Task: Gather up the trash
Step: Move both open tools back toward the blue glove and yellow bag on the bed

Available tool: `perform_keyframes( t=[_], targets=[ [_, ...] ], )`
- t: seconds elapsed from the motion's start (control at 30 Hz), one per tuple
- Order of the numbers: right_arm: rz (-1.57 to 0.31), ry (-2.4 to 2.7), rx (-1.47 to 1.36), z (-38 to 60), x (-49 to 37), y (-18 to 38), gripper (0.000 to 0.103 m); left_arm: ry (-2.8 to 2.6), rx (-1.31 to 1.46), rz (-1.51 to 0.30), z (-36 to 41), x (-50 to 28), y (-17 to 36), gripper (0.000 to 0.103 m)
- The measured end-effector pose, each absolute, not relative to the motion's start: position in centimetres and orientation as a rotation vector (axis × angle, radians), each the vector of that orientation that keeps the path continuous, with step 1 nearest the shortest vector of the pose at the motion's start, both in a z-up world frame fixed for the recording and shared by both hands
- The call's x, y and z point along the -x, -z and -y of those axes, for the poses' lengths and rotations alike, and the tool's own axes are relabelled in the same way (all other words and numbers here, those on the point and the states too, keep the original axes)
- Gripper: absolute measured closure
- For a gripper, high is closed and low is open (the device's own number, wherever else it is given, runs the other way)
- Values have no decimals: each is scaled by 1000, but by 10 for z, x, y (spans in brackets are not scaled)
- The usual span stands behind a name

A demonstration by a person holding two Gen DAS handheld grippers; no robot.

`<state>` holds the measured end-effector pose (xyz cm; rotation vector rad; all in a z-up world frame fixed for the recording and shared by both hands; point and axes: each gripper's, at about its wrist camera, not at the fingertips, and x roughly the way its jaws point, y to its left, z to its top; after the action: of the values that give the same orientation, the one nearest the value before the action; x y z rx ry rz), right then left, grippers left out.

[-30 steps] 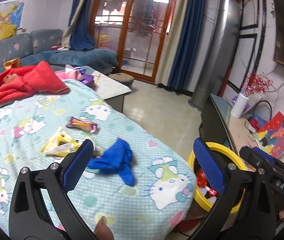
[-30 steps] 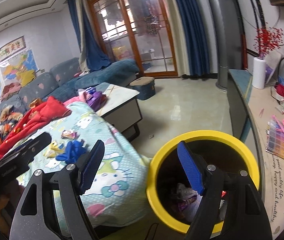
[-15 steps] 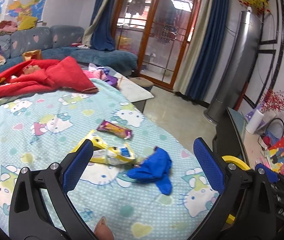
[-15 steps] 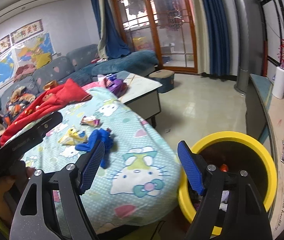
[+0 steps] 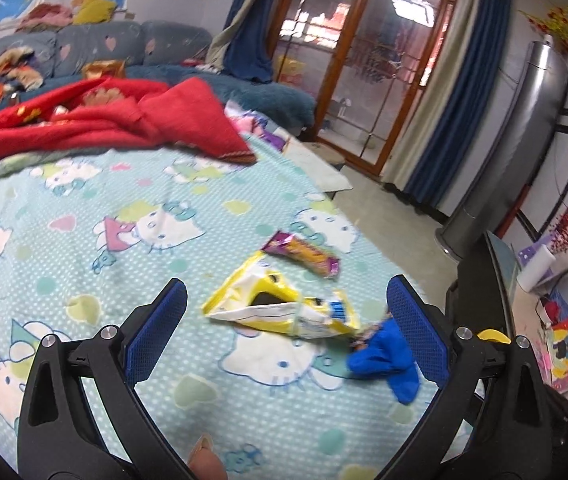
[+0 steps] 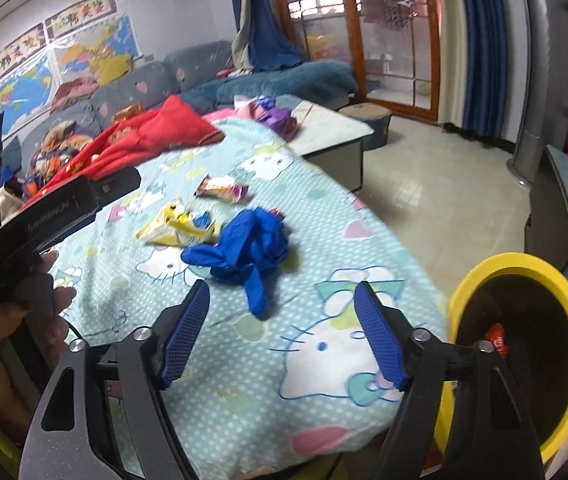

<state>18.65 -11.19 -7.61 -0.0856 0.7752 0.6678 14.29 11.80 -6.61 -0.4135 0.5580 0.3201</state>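
Lying loose on the cartoon-cat bedspread (image 6: pixel 244 360) are three pieces of trash, and both tools are held above them with nothing gripped. The left gripper (image 5: pixel 286 336) is spread wide and empty, its blue pads framing the crumpled yellow wrapper (image 5: pixel 280 308), which lies flat on the cloth ahead of the fingers and apart from them. That wide spread suits a broad, flimsy packet, which is judged likely to fold rather than resist when pinched.

The right gripper (image 6: pixel 282 336) is also open and empty, though its jaws have just been closing a little, with only bare bedspread between them. It is aimed toward the blue glove (image 6: pixel 244 244), which is bunched in a heap just beside the yellow wrapper; whether the two touch cannot be told. A narrower opening is judged adequate for such a soft bundle.

Further up the bed, a purple and orange snack wrapper (image 6: pixel 222 190) is left apart from the other two, nearer the red blanket (image 6: pixel 140 140). The yellow bin (image 6: pixel 520 356) is stood on the floor right beside the bed's corner, on the right gripper's side, presumably so that drops can be made with a short swing; some red rubbish is already seen inside it.

One item per tool appears intended, so the task is judged still under way, with three pieces left on the bed.
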Motion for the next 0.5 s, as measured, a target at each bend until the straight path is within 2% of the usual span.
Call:
perform_keyframes(
  t=[0.23, 0.33, 0.4, 0.5],
  targets=[
    [-836, -697, 96, 88, -201, 100, 43, -332, 509, -626, -149, -155, 95, 11],
    [-864, -709, 92, 82, -206, 109, 49, -318, 545, -652, -156, -161, 106, 11],
    [-893, -721, 75, 81, -209, 116, 62, -305, 575, -672, -160, -165, 114, 11],
    [-896, -727, 72, 82, -209, 120, 78, -284, 616, -685, -165, -167, 121, 20]
  ],
)
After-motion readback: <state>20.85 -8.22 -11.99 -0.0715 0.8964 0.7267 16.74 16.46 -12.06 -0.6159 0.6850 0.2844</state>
